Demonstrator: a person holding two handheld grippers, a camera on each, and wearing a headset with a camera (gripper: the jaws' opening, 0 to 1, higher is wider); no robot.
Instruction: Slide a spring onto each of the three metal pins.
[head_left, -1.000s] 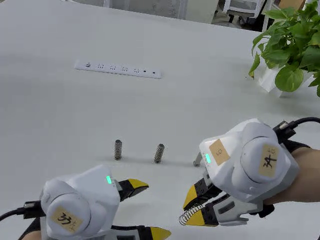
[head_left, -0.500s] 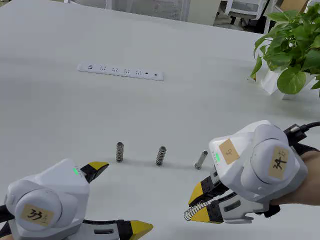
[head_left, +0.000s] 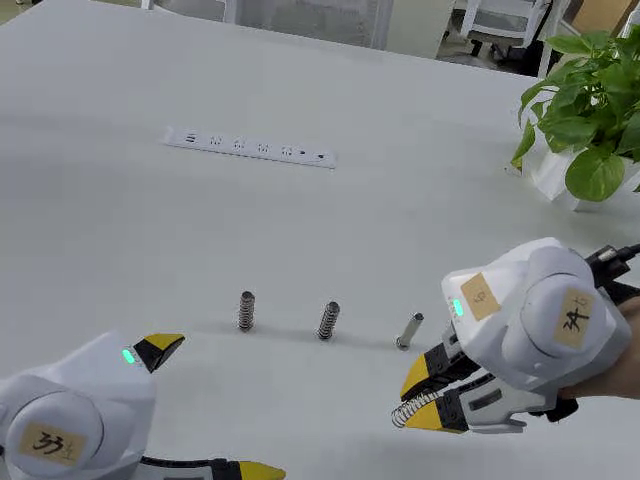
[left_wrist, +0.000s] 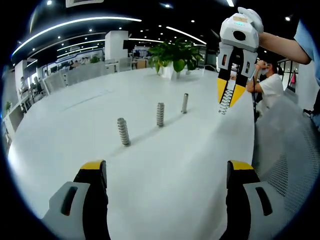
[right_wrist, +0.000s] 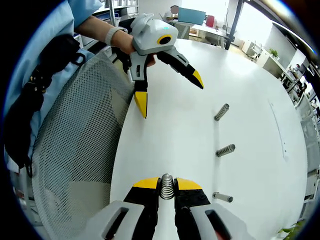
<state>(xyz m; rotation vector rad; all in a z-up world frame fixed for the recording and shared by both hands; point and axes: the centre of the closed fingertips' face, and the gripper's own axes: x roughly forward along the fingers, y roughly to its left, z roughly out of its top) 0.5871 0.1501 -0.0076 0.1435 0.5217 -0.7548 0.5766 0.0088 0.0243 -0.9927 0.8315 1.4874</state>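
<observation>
The bare pin (head_left: 409, 329) stands upright on the table (head_left: 120, 230), just beyond the right gripper (head_left: 418, 398) and a little to its left. That gripper's tips are pressed together on the spring (head_left: 403, 416). In the left gripper view the spring hangs from those tips close to upright, free end down, clear of the table and on the near side of the pin, so I judge the move to be a short carry over the pin top and then straight down. The left pin (head_left: 246, 311) and middle pin (head_left: 328, 320) already wear springs. The left gripper (head_left: 205, 410) is spread wide, holds nothing, and is well apart to the left. The table is plain, white and smooth, with a strip (head_left: 250, 148) far back and a plant (head_left: 590, 110) at the right. A mesh chair (right_wrist: 75, 130) sits at the near edge.
</observation>
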